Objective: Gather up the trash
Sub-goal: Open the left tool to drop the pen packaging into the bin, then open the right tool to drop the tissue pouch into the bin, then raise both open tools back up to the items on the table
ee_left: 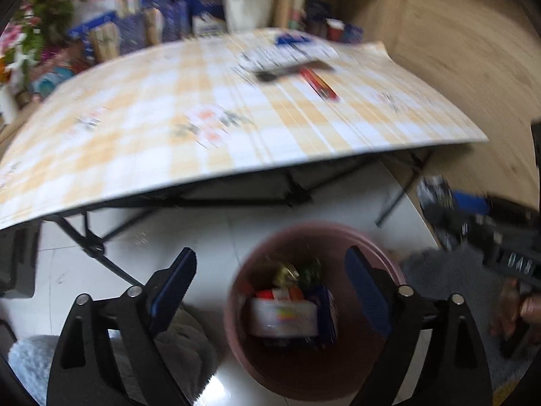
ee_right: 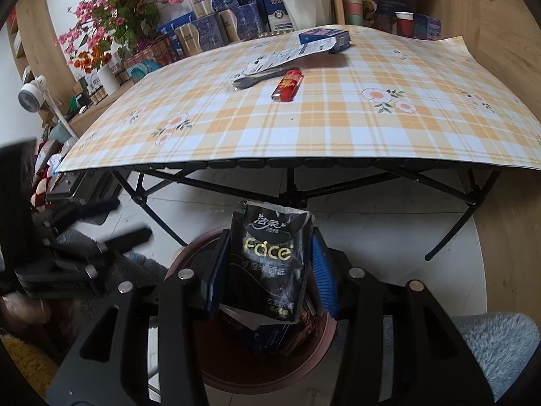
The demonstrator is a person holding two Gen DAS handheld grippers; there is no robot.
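Note:
A pink round bin (ee_left: 378,247) stands on the floor below the table's front edge and holds several pieces of packaging (ee_left: 287,314). My left gripper (ee_left: 270,287) is open and empty, just above and left of the bin; this view is blurred. My right gripper (ee_right: 268,270) is shut on a black tissue packet (ee_right: 270,257) and holds it over the bin (ee_right: 189,253). On the checked tablecloth (ee_right: 338,128) lie a red lighter (ee_right: 287,85), a dark spoon (ee_right: 257,79), a white wrapper (ee_right: 287,54) and a blue box (ee_right: 324,39).
The folding table's black legs (ee_right: 148,203) stand just behind the bin. Boxes, flower pots (ee_right: 307,3) and cups (ee_right: 404,23) crowd the shelf behind the table. A grey fluffy mat (ee_right: 500,348) lies at the right. A wooden wall (ee_right: 500,17) is at the far right.

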